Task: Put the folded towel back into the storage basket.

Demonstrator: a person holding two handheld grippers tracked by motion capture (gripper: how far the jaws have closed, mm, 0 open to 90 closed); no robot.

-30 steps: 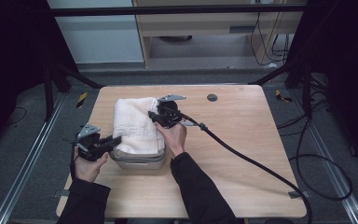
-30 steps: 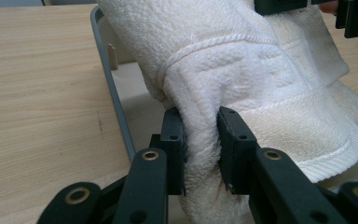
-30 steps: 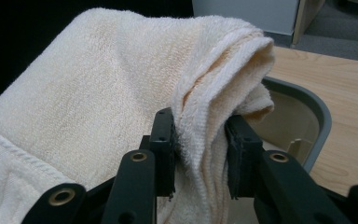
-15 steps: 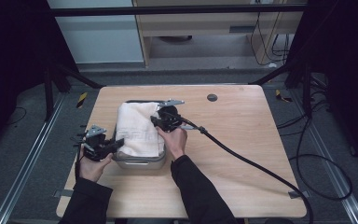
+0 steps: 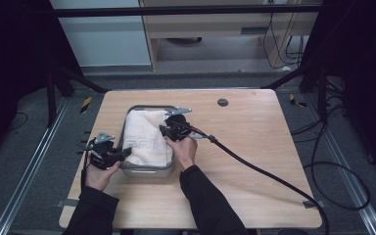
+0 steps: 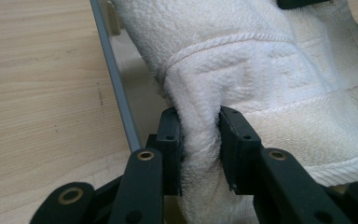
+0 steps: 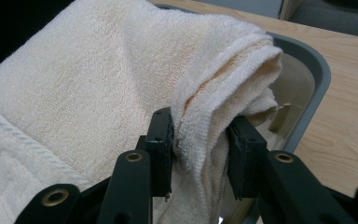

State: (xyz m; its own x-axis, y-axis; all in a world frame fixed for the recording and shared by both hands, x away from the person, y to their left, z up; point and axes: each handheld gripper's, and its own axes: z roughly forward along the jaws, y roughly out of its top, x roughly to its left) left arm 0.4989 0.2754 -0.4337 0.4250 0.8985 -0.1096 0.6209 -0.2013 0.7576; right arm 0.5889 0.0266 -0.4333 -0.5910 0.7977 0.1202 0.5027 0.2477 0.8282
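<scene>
One folded white towel (image 5: 147, 137) lies in the one grey tray (image 5: 149, 171) left of centre on my worktop (image 5: 254, 147), with bare wood open to the right. My left claw (image 6: 200, 140) and right claw (image 7: 198, 149) have just been opening, a towel fold between each one's jaws, pads touching. The towel hides the tray floor.

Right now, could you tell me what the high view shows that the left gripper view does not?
The high view alone gives the whole table, both hands, the right gripper at the towel's far side, and its black cable. The left gripper view alone gives the close detail: a towel fold between the left gripper pads, which have just been opening. Both show the white towel lying in the grey tray.
</scene>
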